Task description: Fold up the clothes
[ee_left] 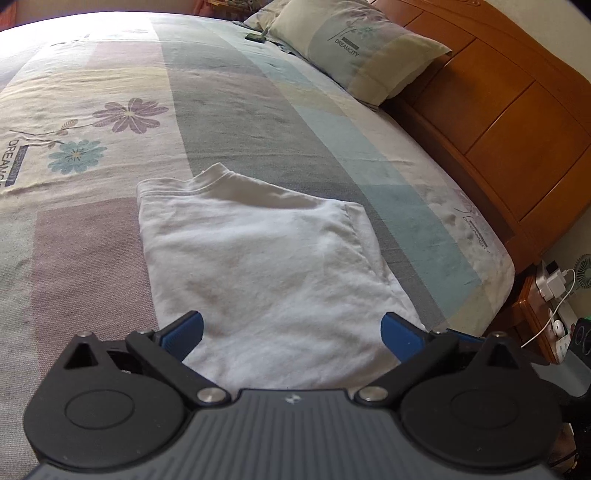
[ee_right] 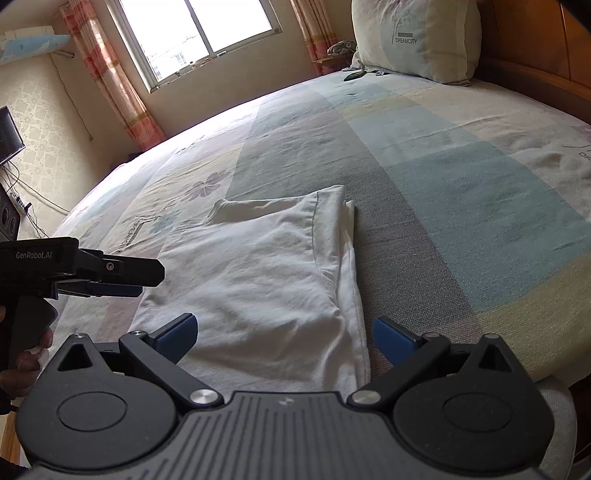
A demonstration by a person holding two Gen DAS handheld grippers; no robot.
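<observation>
A white T-shirt [ee_left: 258, 258] lies flat on the bed, folded lengthwise, its collar at the far end. The same T-shirt [ee_right: 258, 280] shows in the right wrist view with a folded edge along its right side. My left gripper [ee_left: 291, 332] is open, hovering over the shirt's near end with nothing between its blue pads. My right gripper [ee_right: 284, 334] is also open above the near hem, holding nothing. From the side, the left gripper [ee_right: 138, 278] appears at the shirt's left edge, held by a hand [ee_right: 26, 354].
The bed's patchwork floral sheet [ee_left: 110, 122] spreads wide around the shirt. A pillow [ee_left: 362, 48] leans on the wooden headboard [ee_left: 517, 110]. A nightstand with chargers [ee_left: 554, 314] stands at the right. A window [ee_right: 199, 33] and curtains lie beyond the bed.
</observation>
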